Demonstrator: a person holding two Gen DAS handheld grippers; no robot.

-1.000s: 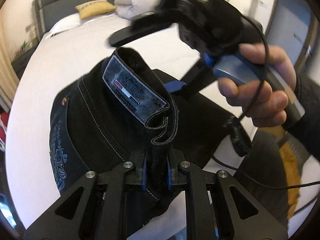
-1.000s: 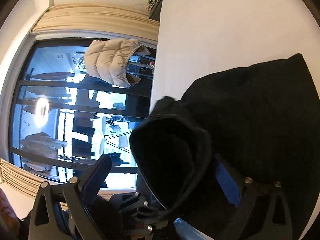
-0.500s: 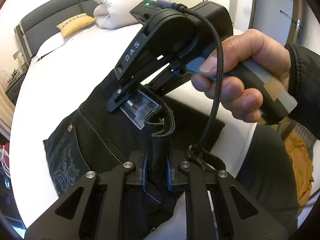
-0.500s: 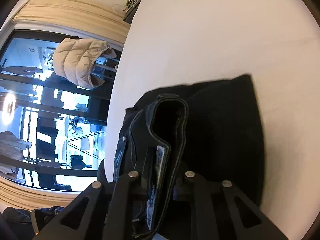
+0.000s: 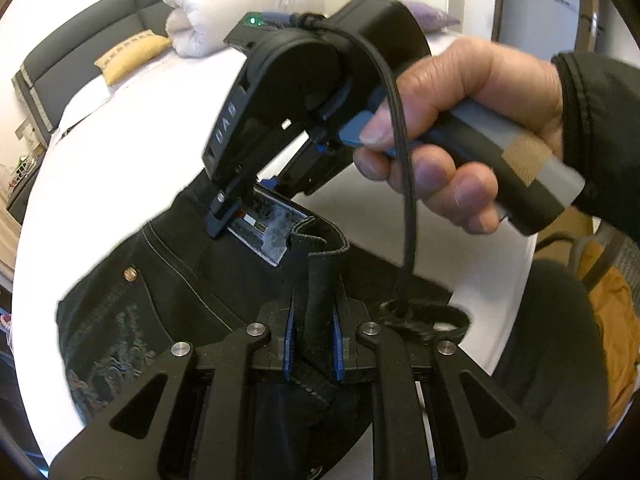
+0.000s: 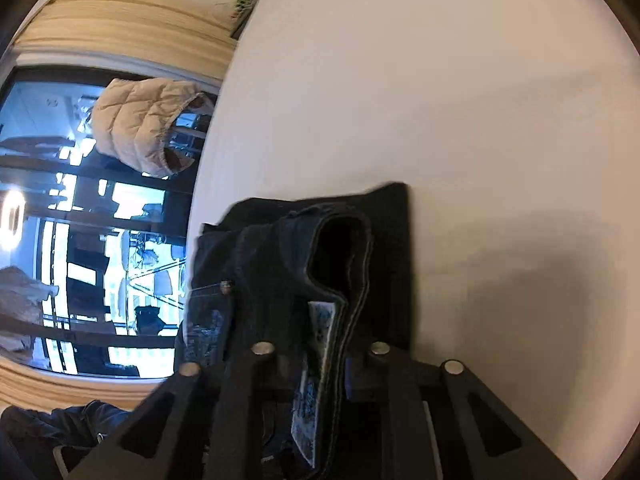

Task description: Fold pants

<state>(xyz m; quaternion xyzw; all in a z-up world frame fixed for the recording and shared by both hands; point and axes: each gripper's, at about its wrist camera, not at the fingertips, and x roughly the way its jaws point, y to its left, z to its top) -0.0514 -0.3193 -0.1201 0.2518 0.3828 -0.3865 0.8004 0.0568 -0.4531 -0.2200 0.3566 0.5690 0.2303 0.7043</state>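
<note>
Black denim pants (image 5: 192, 280) with an embroidered back pocket and a waistband label lie bunched on the white bed (image 5: 120, 152). My left gripper (image 5: 314, 344) is shut on a fold of the waistband. My right gripper (image 5: 240, 216), held by a hand, is shut on the waistband by the label, just beyond the left one. In the right wrist view my right gripper (image 6: 320, 364) pinches the waistband and label, and the pants (image 6: 380, 248) rest folded on the bed (image 6: 440, 100).
A rolled white duvet (image 5: 224, 12), a yellow pillow (image 5: 132, 56) and a grey headboard are at the far end of the bed. A window with a hanging beige vest (image 6: 144, 128) is at the bed's side. The person's leg (image 5: 552, 360) stands at the right.
The right gripper came down from above the pants and closed on the waistband by the label. The pants settled lower onto the bed. The left gripper kept its hold.
</note>
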